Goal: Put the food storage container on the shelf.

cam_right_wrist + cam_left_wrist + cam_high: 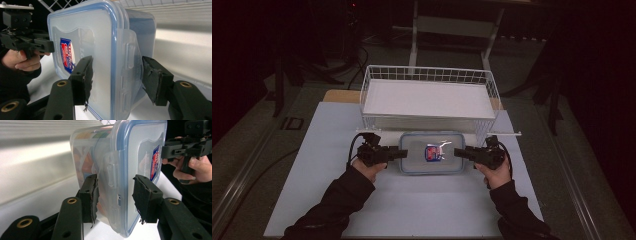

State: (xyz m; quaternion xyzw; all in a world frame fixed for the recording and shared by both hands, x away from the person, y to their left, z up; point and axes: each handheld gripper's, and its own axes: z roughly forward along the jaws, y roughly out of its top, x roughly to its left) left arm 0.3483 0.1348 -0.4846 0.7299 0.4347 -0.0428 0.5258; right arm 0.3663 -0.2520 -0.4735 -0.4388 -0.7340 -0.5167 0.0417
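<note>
High view looks down on a person's two hands bringing a left gripper (403,153) and a right gripper (458,151) to the short ends of a lidded plastic box (432,152), which lies on the white surface (412,205) just in front of a wire basket (428,97). The step in hand appears to be taking hold of the box at both ends; the next move calls for even pressure on each side latch before any lift. Left gripper view shows what the overhead hides: its jaws straddle the latch (111,173), one pad against the box wall and the other apart from the lid, not yet clamped, with colourful contents inside. Right gripper view shows that gripper likewise spread around its latch (128,57), gripping nothing.
</note>
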